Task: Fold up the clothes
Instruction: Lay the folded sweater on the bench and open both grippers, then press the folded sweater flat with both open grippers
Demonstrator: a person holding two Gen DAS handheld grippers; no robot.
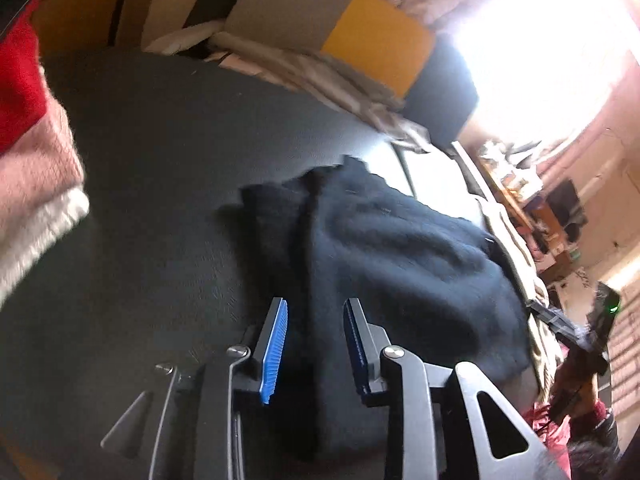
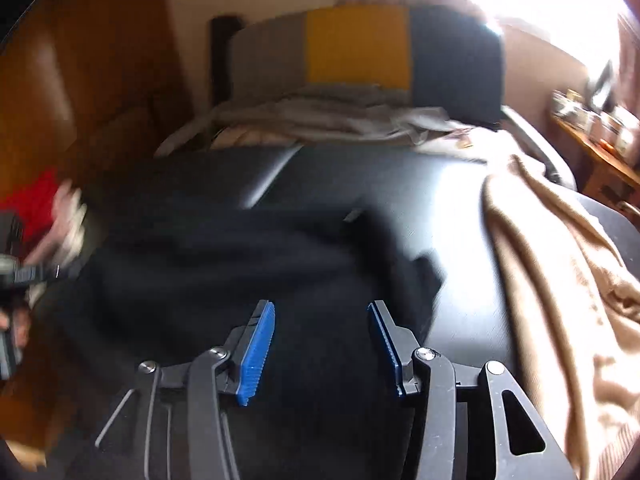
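A dark navy garment (image 1: 400, 256) lies crumpled on a black padded surface (image 1: 160, 160). My left gripper (image 1: 315, 304) hovers over its near left edge, jaws apart, with nothing pinched between the blue pads (image 1: 276, 344). In the right wrist view the same garment (image 2: 224, 264) is blurred and spreads leftward. My right gripper (image 2: 320, 306) stands open above its near right part, and the blue pads (image 2: 256, 356) are clear of the cloth.
A red, pink and white folded pile (image 1: 28, 160) sits at the left edge of the surface. A beige cloth (image 2: 560, 280) drapes over the right side. Grey, yellow and dark cushions (image 2: 356, 44) and rumpled bedding (image 2: 320, 120) lie behind. A cluttered shelf (image 2: 600, 128) stands far right.
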